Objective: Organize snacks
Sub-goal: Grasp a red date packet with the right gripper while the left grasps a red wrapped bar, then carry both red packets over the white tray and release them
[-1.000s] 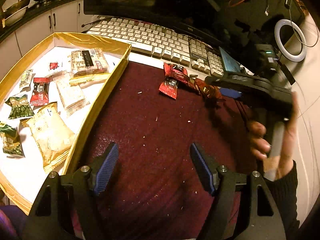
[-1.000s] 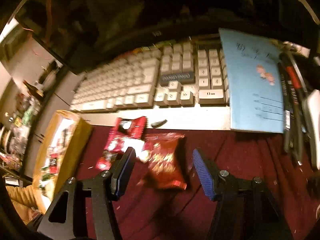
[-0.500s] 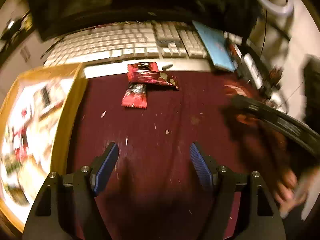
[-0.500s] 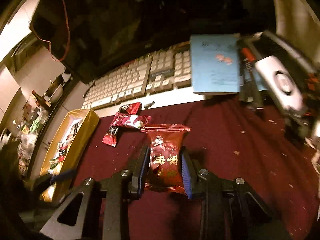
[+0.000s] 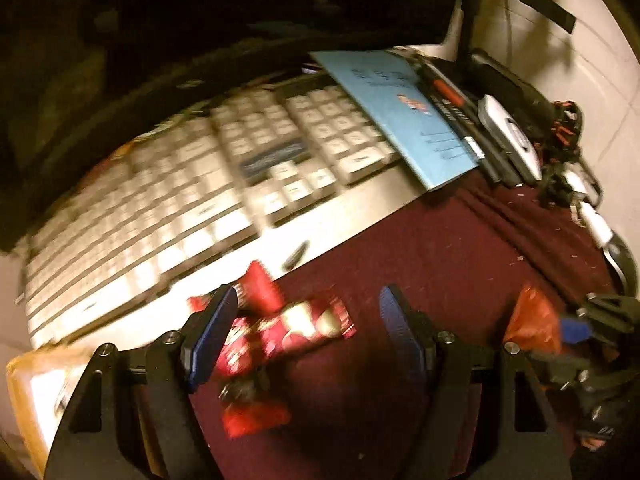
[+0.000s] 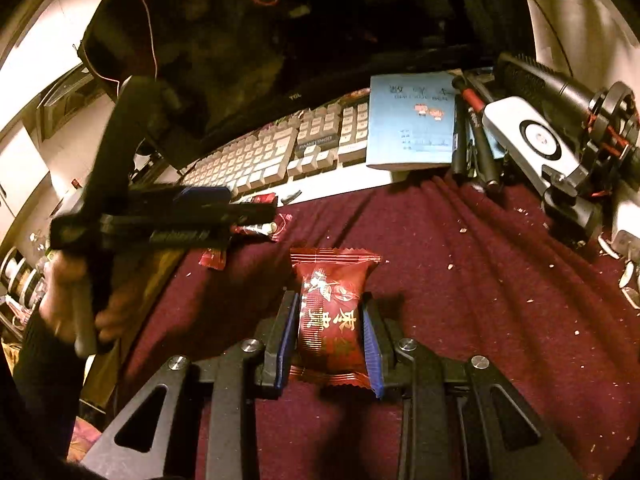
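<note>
Jaws of the right gripper are clamped on a dark red snack packet printed with gold characters, held just above the maroon cloth covering the worktop. Jaws of the left gripper stand wide apart over two blurred red wrappers lying on the cloth near the white keyboard. Farther back, a blue booklet rests partly on the keyboard's right end, with pens beside it.

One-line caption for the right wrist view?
Right hand-held gripper clamps a red snack packet above the maroon cloth, keyboard beyond.
</note>
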The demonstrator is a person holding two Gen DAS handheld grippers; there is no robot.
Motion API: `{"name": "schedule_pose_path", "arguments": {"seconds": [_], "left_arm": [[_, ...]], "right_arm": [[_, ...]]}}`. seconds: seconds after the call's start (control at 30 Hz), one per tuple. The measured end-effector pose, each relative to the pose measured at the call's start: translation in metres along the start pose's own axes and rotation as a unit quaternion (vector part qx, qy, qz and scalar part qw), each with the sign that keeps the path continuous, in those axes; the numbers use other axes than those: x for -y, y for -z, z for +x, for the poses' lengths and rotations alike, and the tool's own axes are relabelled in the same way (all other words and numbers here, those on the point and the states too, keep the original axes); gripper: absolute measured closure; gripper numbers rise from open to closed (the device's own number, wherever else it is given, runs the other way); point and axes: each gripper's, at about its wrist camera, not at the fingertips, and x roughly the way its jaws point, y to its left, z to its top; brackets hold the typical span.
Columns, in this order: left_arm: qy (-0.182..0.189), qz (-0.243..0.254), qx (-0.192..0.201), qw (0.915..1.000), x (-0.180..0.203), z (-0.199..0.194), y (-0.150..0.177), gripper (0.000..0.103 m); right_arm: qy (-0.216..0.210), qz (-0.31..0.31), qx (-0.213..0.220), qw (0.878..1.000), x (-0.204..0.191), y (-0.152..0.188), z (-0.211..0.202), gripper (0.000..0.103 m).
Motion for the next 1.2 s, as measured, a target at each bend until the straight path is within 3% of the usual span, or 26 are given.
{"name": "schedule_pose_path", "arguments": {"seconds": [0.13, 0.27, 0.33, 0.4, 0.57, 0.6, 0.67, 0.73, 0.87, 0.93, 1.03, 1.13, 1.2], "left_arm": [[0.002, 0.003, -0.029, 0.9996, -0.002, 0.019, -0.006, 0.030], [0.038, -0.016, -0.066, 0.9969, -0.006, 0.022, 0.005, 0.030], [0.076, -0.037, -0.081, 0.9932, -0.008, 0.018, 0.015, 0.030], [0.085, -0.058, -0.077, 0.9917, -0.010, 0.014, 0.023, 0.030], [0.063, -0.051, -0.075, 0.9939, 0.000, 0.011, 0.033, 0.033], [0.053, -0.057, -0.071, 0.9945, 0.001, 0.009, 0.036, 0.037], [0.023, -0.066, -0.064, 0.9954, 0.006, 0.009, 0.039, 0.057], [-0.005, -0.074, -0.066, 0.9951, 0.008, 0.009, 0.040, 0.066], [-0.020, -0.069, -0.058, 0.9957, 0.012, 0.000, 0.048, 0.078], [-0.032, -0.075, -0.058, 0.9950, 0.020, -0.005, 0.052, 0.079], [-0.034, -0.126, -0.068, 0.9891, 0.021, -0.018, 0.067, 0.080], [-0.043, -0.146, -0.039, 0.9876, 0.030, -0.043, 0.087, 0.080], [-0.026, -0.167, -0.015, 0.9854, 0.038, -0.066, 0.103, 0.080]], "right_arm": [[-0.012, 0.005, 0.001, 1.000, 0.001, 0.000, -0.001, 0.073], [-0.019, 0.004, 0.002, 1.000, 0.001, 0.001, -0.001, 0.073], [-0.021, 0.004, 0.000, 1.000, 0.000, 0.001, 0.000, 0.073], [-0.023, 0.006, -0.001, 1.000, 0.000, 0.001, 0.001, 0.073], [-0.019, 0.010, -0.005, 1.000, 0.002, 0.001, 0.003, 0.072], [-0.018, 0.010, -0.005, 1.000, 0.002, 0.001, 0.003, 0.072], [-0.013, 0.009, -0.005, 1.000, 0.002, 0.001, 0.005, 0.072], [-0.010, 0.009, -0.006, 1.000, 0.001, 0.001, 0.006, 0.072], [-0.003, 0.006, -0.007, 1.000, -0.001, 0.001, 0.007, 0.072], [-0.001, 0.007, -0.006, 1.000, -0.001, 0.002, 0.007, 0.072], [0.001, 0.008, -0.004, 1.000, 0.000, 0.001, 0.007, 0.072], [0.000, 0.008, -0.003, 1.000, 0.000, 0.002, 0.006, 0.072], [0.003, 0.005, -0.007, 1.000, 0.000, 0.002, 0.006, 0.072]]}}
